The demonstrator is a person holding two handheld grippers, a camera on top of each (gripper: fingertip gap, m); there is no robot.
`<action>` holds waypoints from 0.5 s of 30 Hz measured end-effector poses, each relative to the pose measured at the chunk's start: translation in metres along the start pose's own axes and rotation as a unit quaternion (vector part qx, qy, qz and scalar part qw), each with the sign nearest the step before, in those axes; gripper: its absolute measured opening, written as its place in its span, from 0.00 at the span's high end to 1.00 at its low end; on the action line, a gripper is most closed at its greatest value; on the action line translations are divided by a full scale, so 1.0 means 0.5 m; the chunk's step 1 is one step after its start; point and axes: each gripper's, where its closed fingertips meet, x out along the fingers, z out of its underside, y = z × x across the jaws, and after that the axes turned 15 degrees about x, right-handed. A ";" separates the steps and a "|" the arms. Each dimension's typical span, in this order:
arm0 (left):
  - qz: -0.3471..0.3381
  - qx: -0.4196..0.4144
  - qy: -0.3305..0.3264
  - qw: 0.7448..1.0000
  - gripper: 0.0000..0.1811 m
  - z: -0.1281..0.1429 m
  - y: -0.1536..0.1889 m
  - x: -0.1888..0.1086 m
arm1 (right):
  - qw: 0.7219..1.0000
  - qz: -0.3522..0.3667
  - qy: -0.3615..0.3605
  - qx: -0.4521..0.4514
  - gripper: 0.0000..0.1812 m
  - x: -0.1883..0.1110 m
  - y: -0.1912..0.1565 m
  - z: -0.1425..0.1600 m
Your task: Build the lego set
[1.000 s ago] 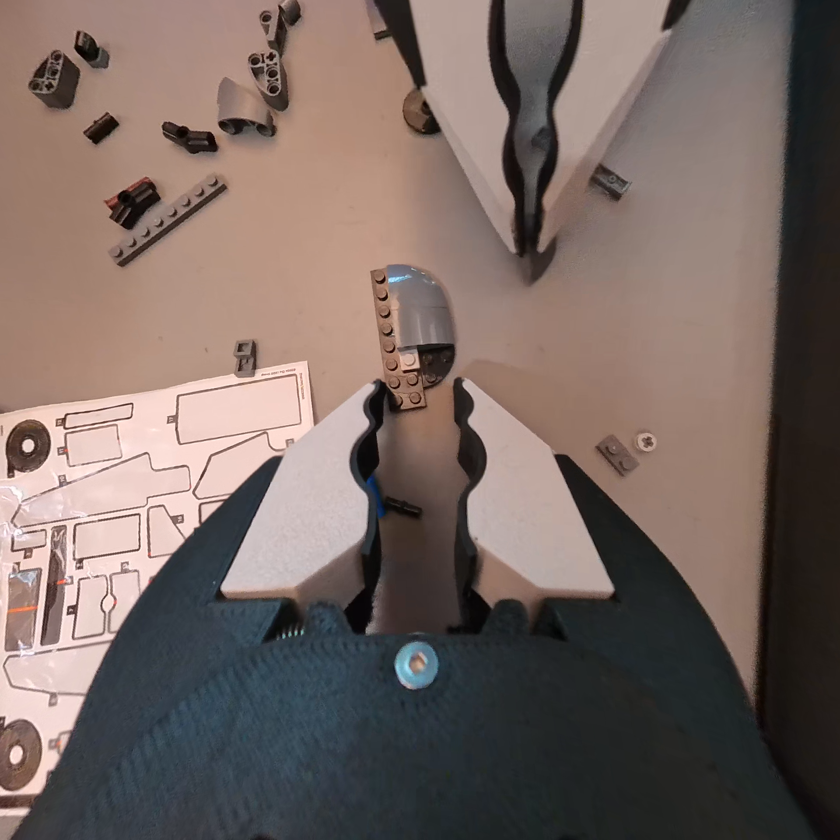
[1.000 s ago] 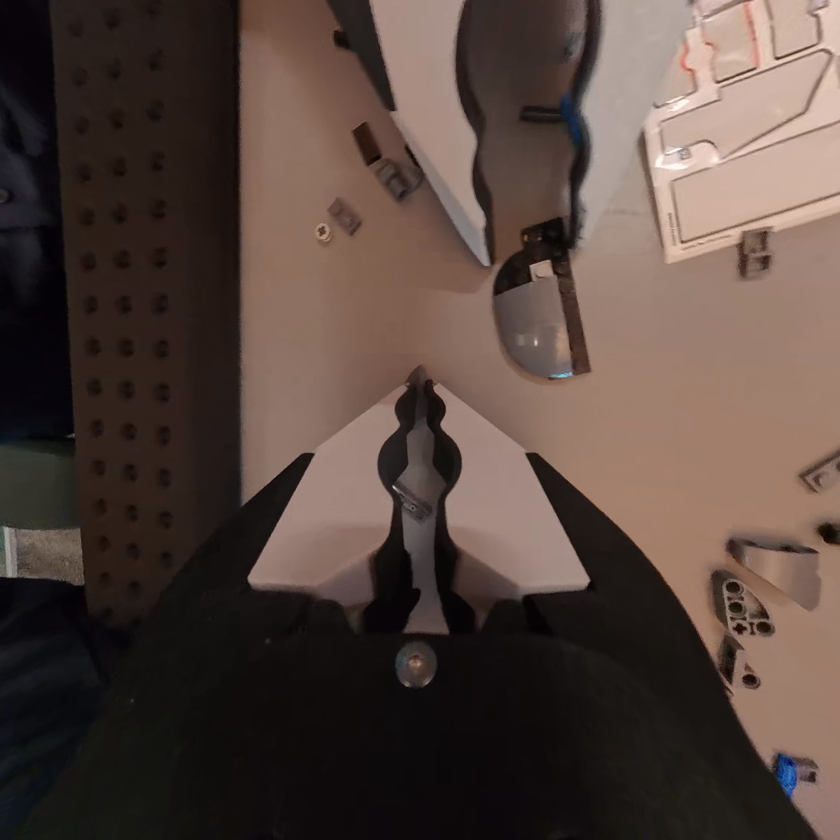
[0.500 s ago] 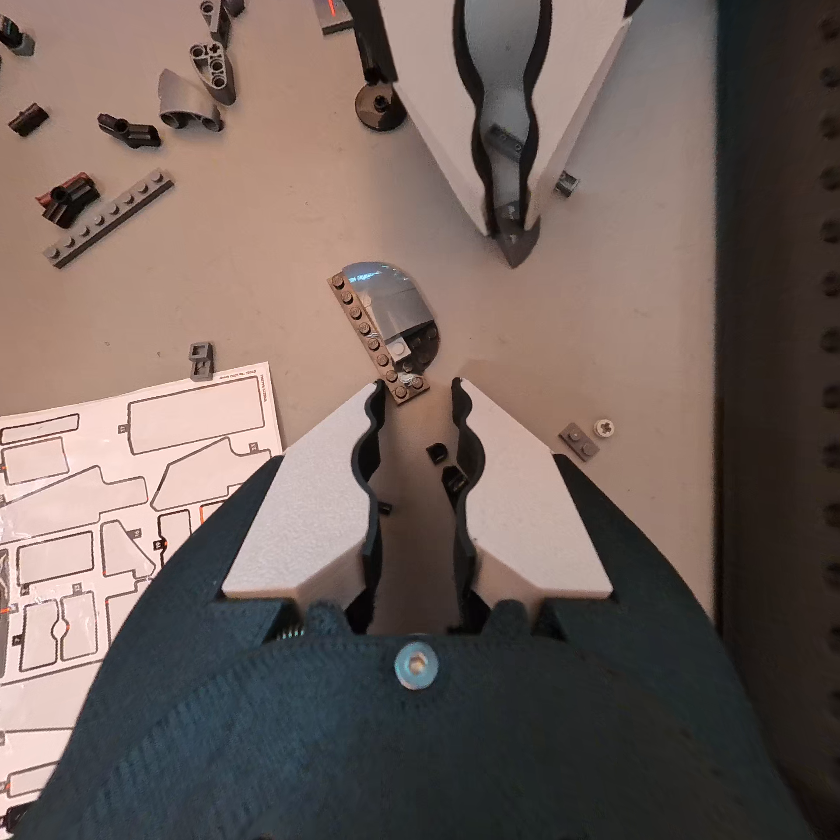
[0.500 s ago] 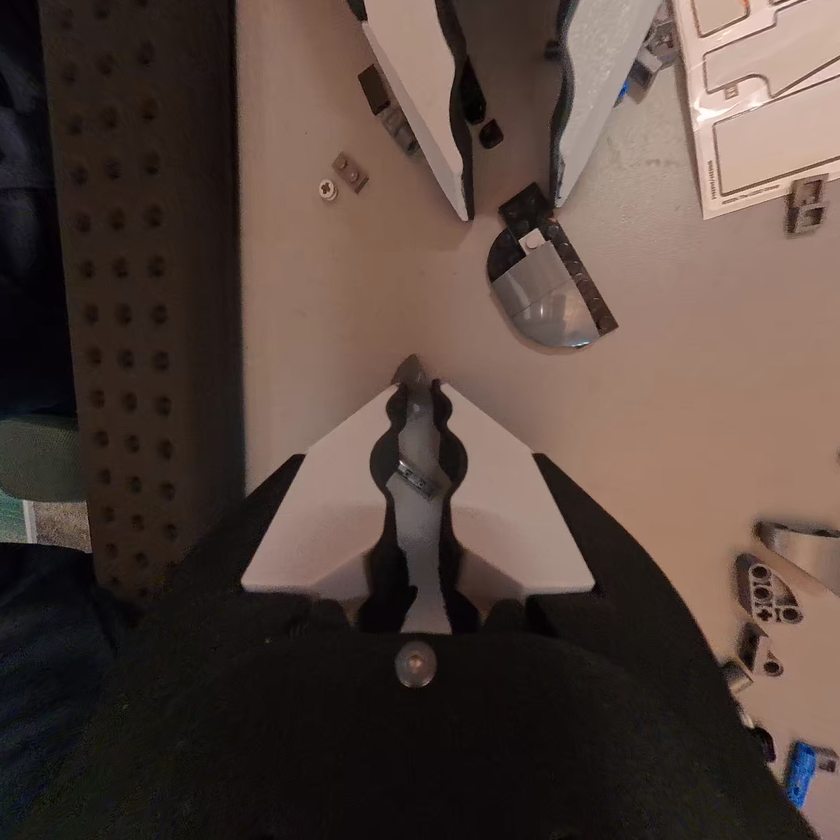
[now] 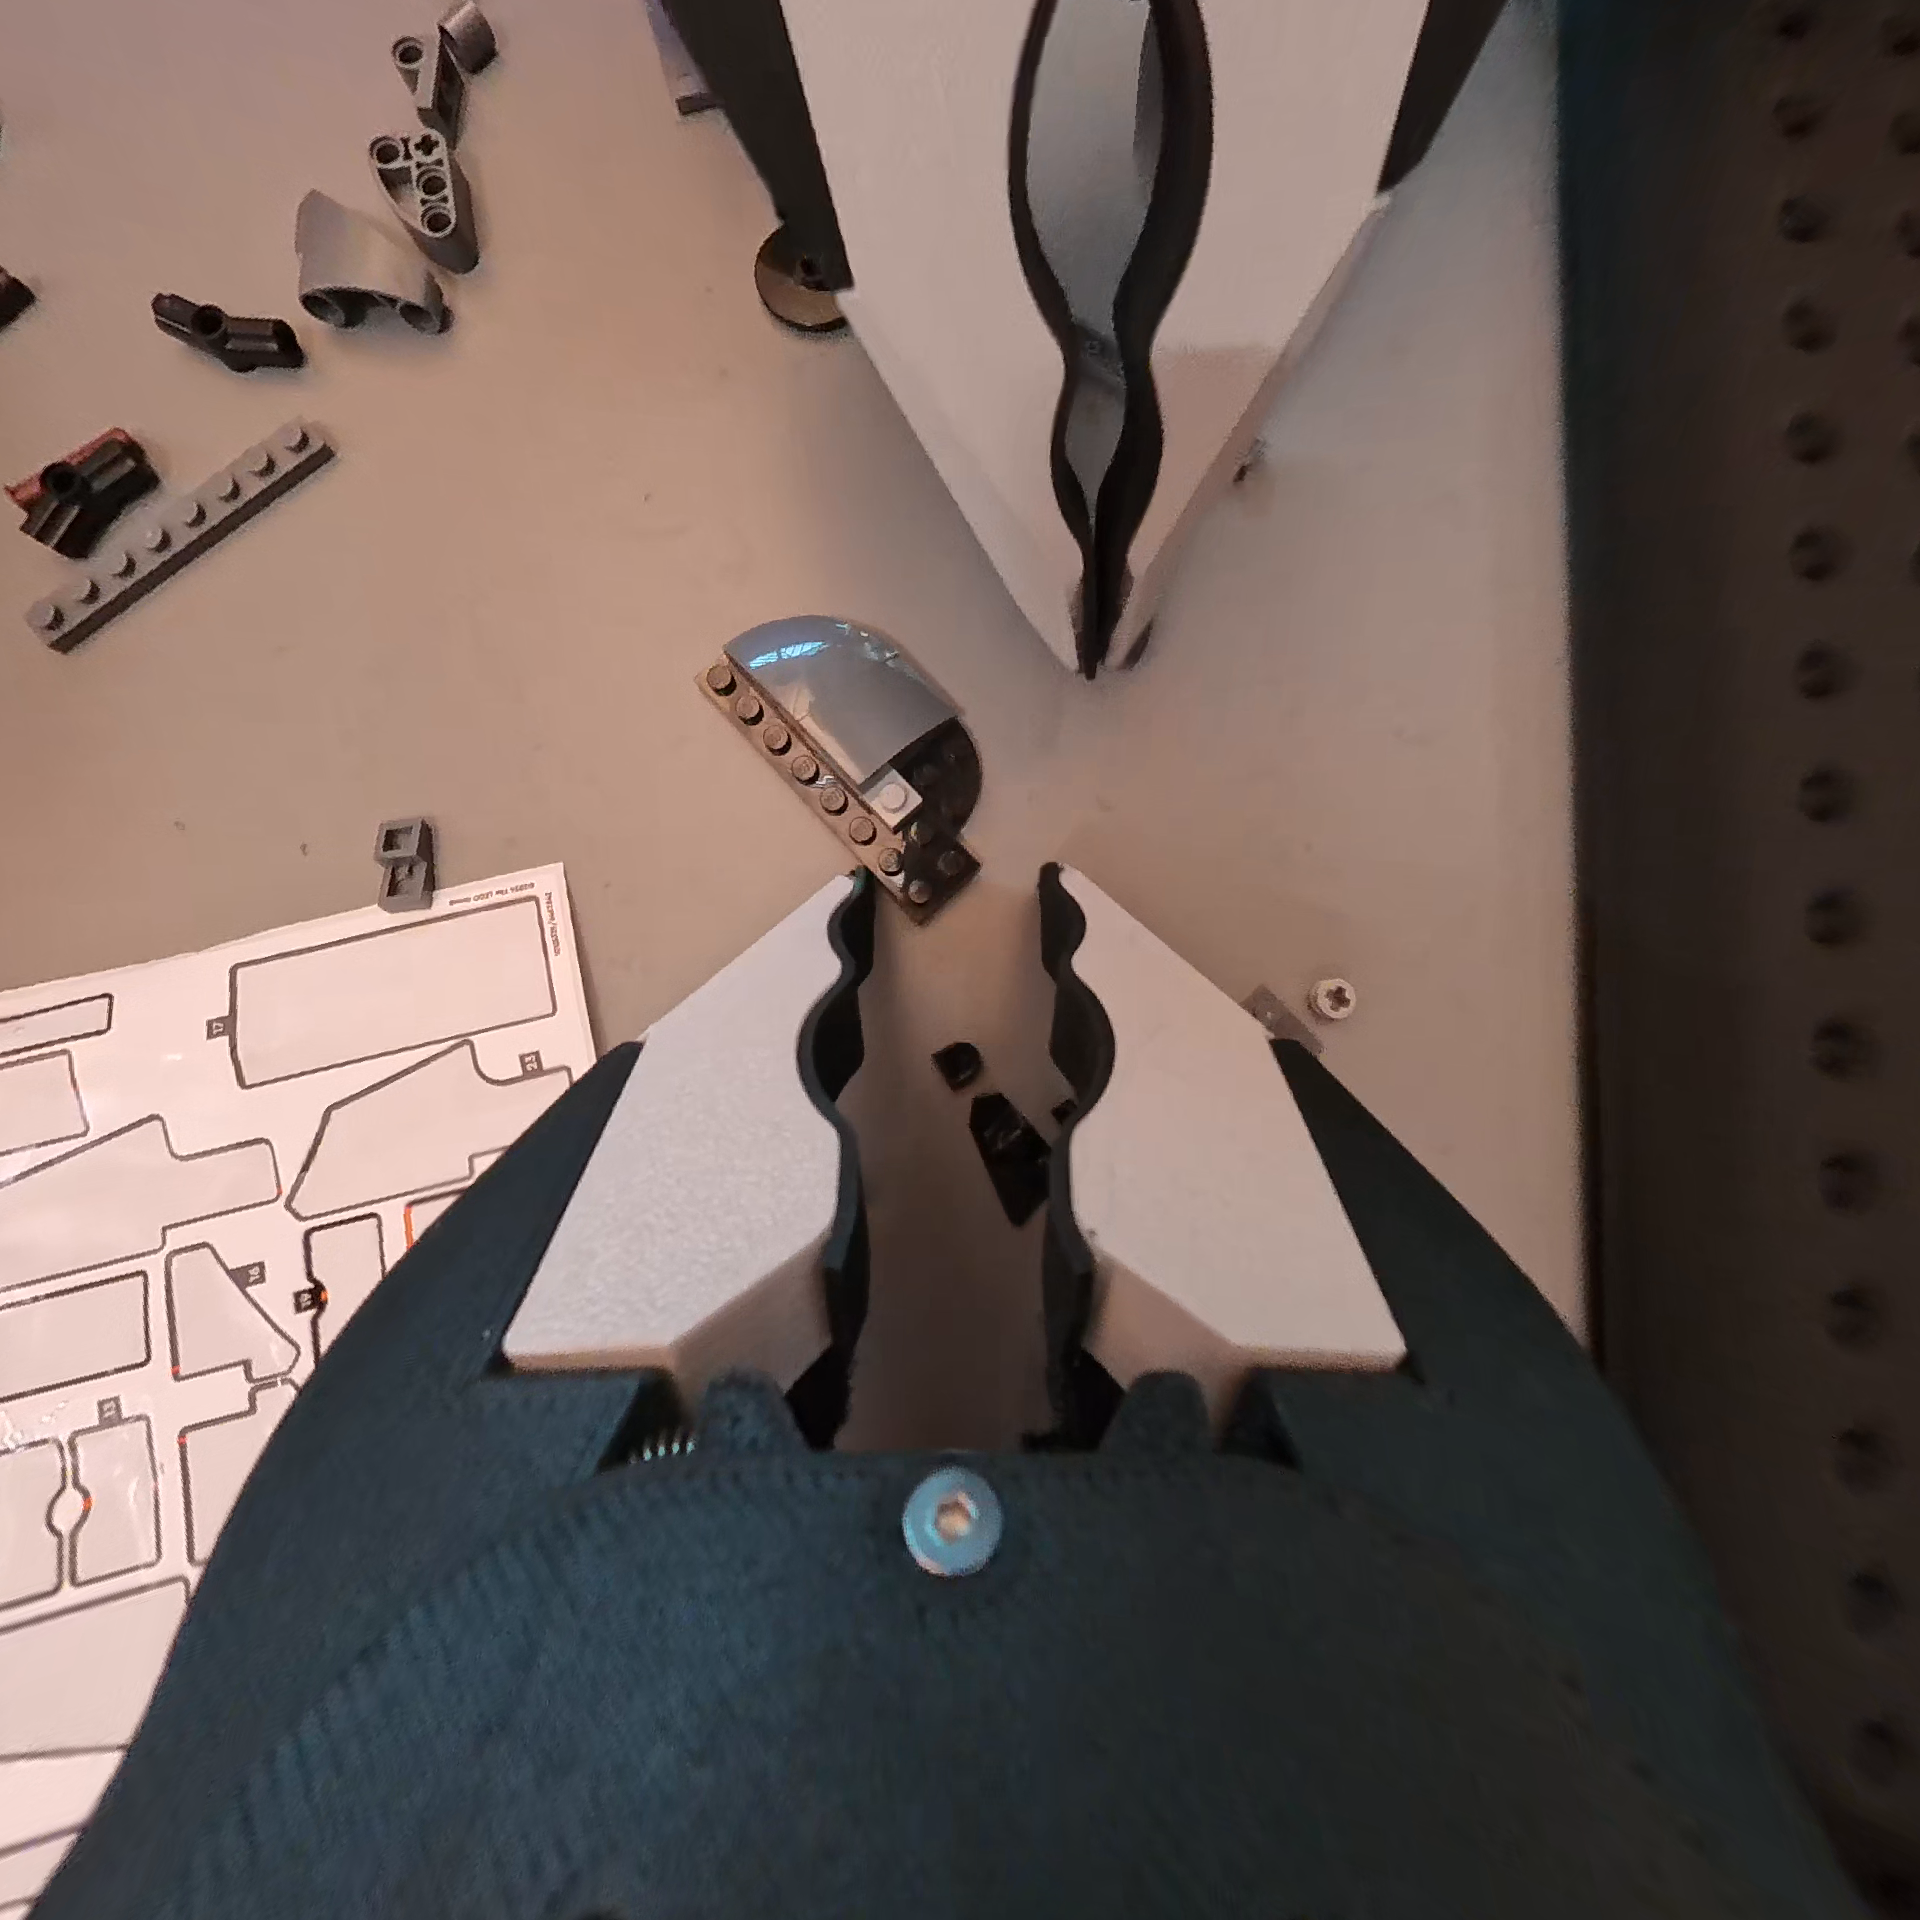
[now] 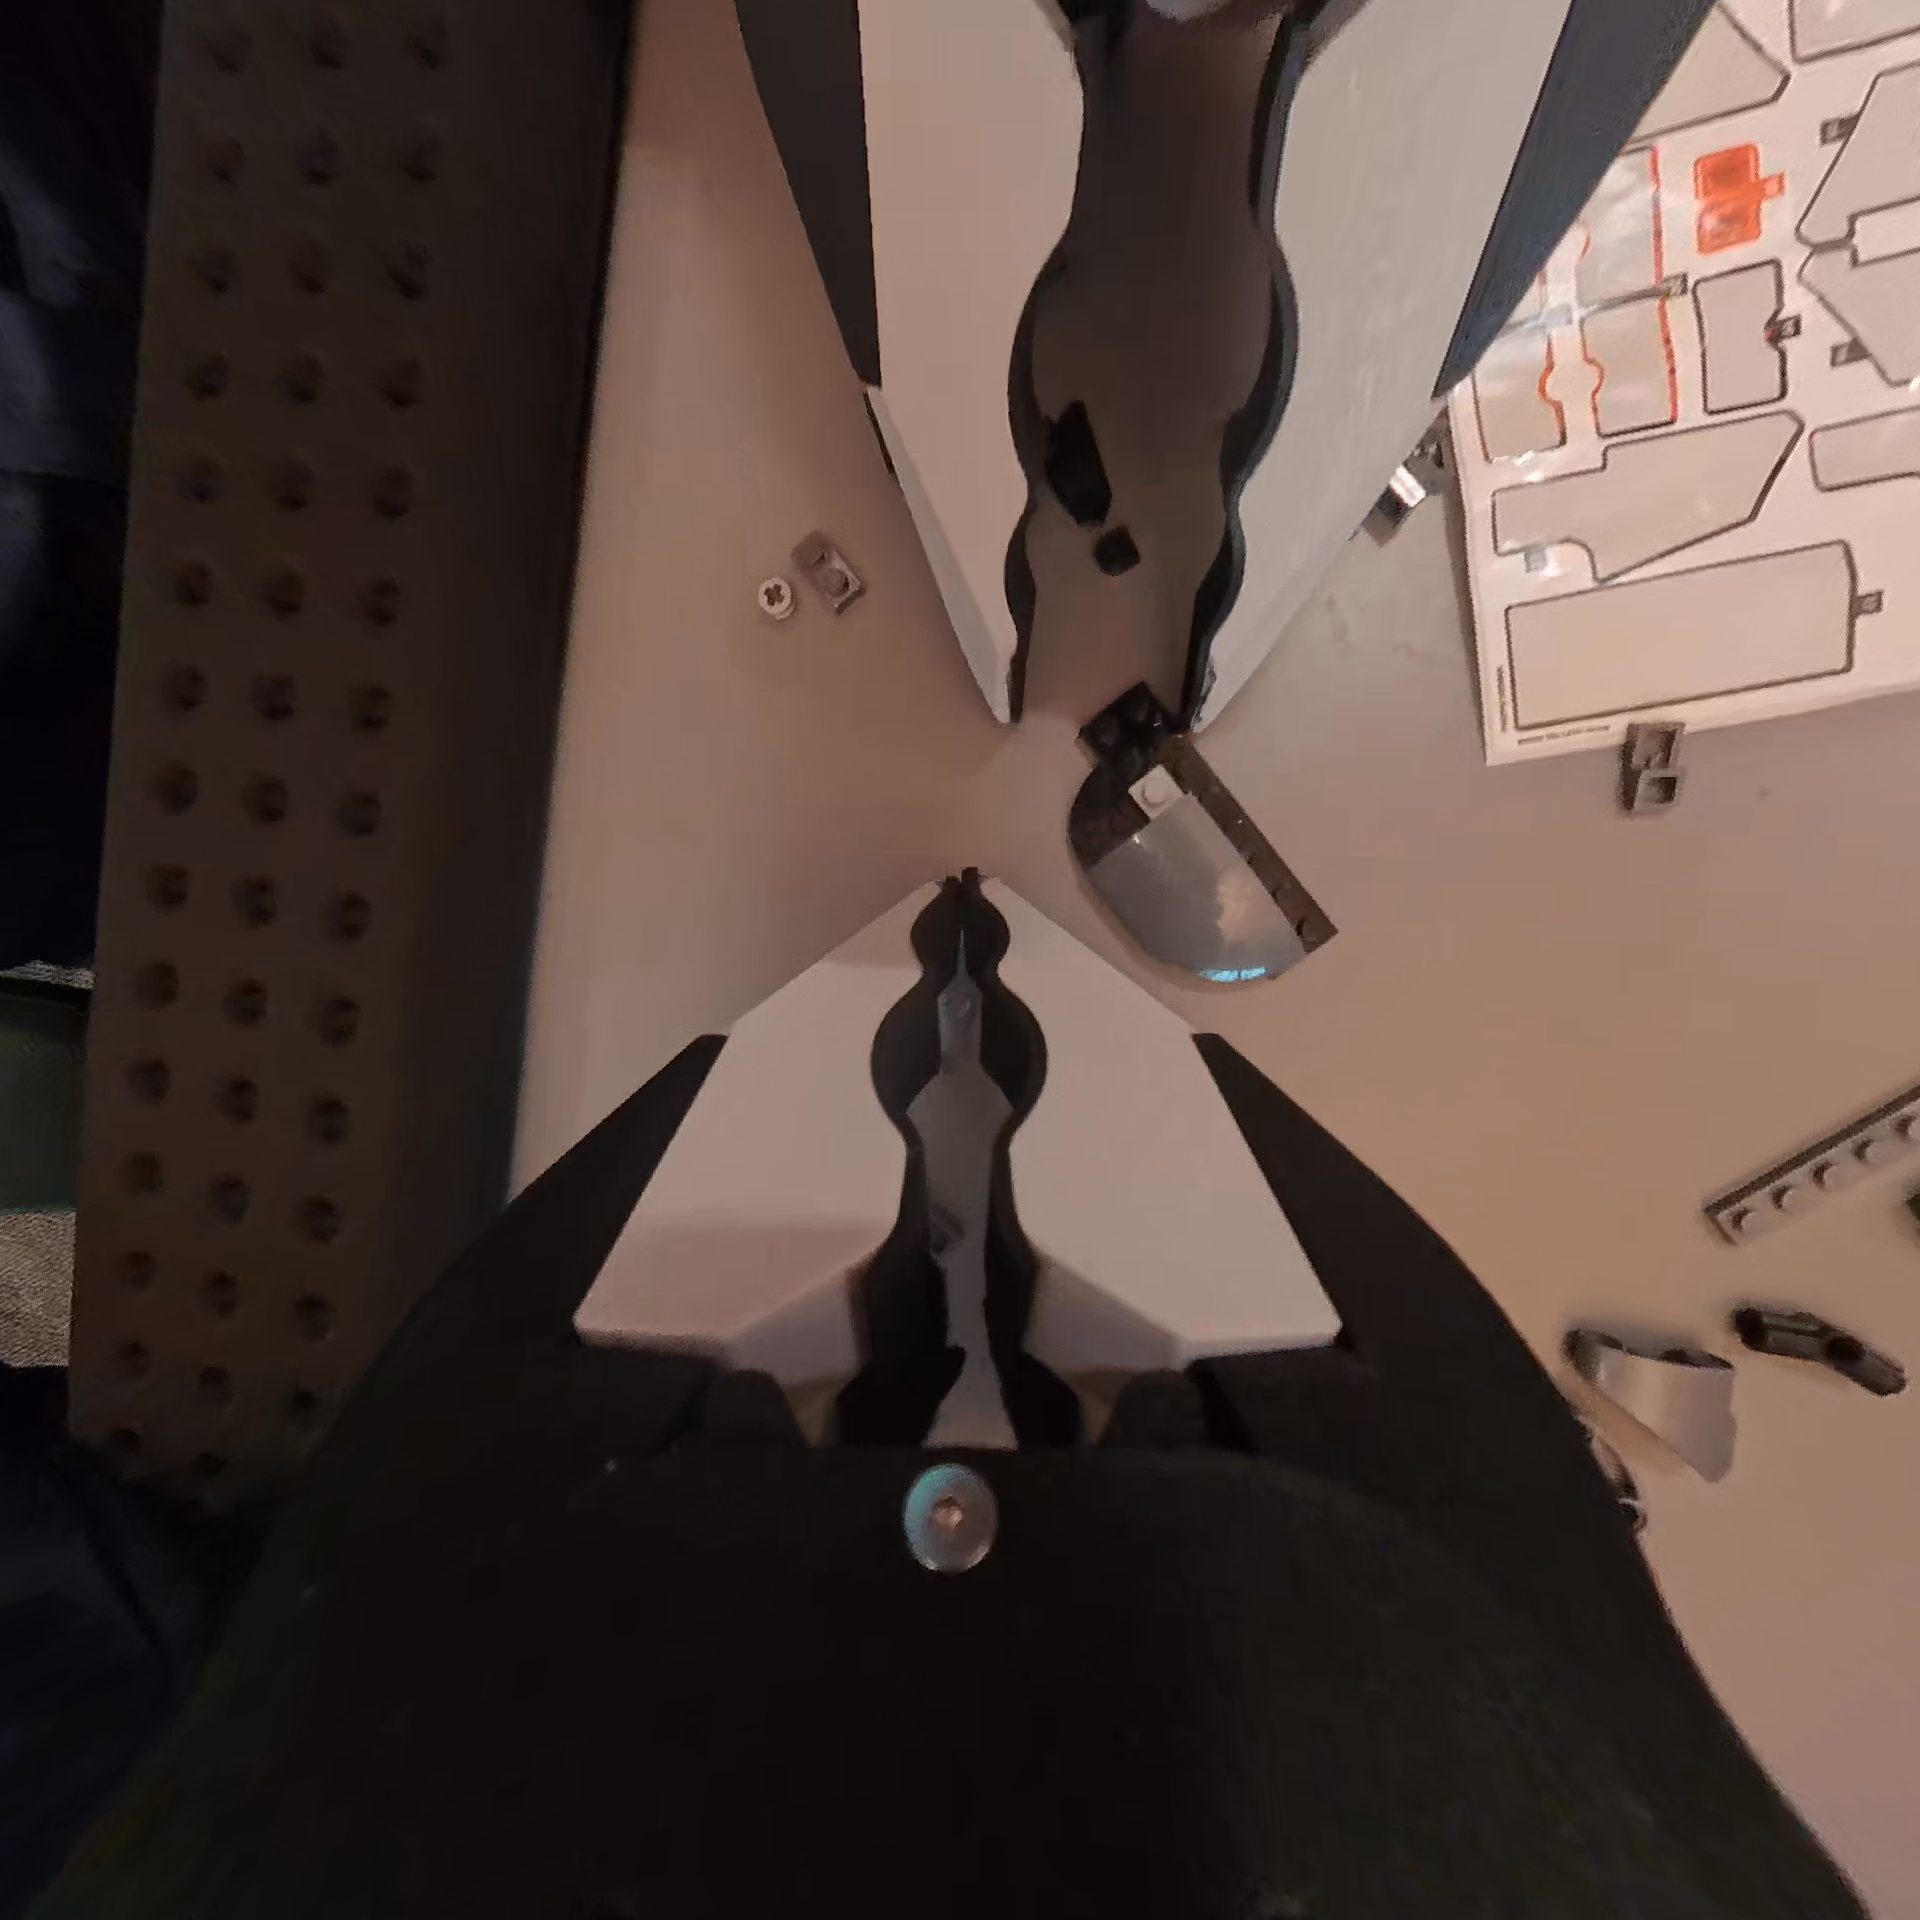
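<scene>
A half-round dark plate assembly (image 5: 852, 758) with a grey curved top and a studded strip lies flat on the table; it also shows in the right wrist view (image 6: 1184, 883). My left gripper (image 5: 951, 883) is open and empty, and the assembly's near corner sits just at its left fingertip (image 5: 847, 899). It shows from the front in the right wrist view (image 6: 1101, 717). My right gripper (image 6: 961, 883) is shut on a small thin grey piece (image 6: 956, 1013). Its tip (image 5: 1091, 665) points down just right of the assembly.
A sticker sheet (image 5: 260, 1091) lies at the left. Loose parts lie around: a long grey plate (image 5: 187, 540), a grey curved panel (image 5: 364, 270), a small bracket (image 5: 403, 862), a white stud (image 5: 1333, 997), black bits (image 5: 1008, 1143) between my left fingers. A perforated dark board (image 5: 1766, 935) borders the right. Tip to tip, the grippers are about 5 cm apart. My left gripper's tips are some 6 cm from the white stud (image 5: 1333, 997). It turns up in the right wrist view (image 6: 776, 597) as well.
The assembly has turned so its studded strip now slants, and it no longer sits between my left fingertips. My right gripper has come closer to it, still shut.
</scene>
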 end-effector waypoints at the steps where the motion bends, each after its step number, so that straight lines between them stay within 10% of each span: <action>1: 0.001 0.000 0.001 1.000 0.83 -0.001 0.001 0.001 | 1.000 0.002 0.000 -0.002 1.00 0.001 0.000 -0.001; 15: 0.007 0.004 0.001 1.000 0.83 -0.005 0.007 0.002 | 0.997 -0.003 -0.061 0.040 0.88 -0.002 0.002 0.059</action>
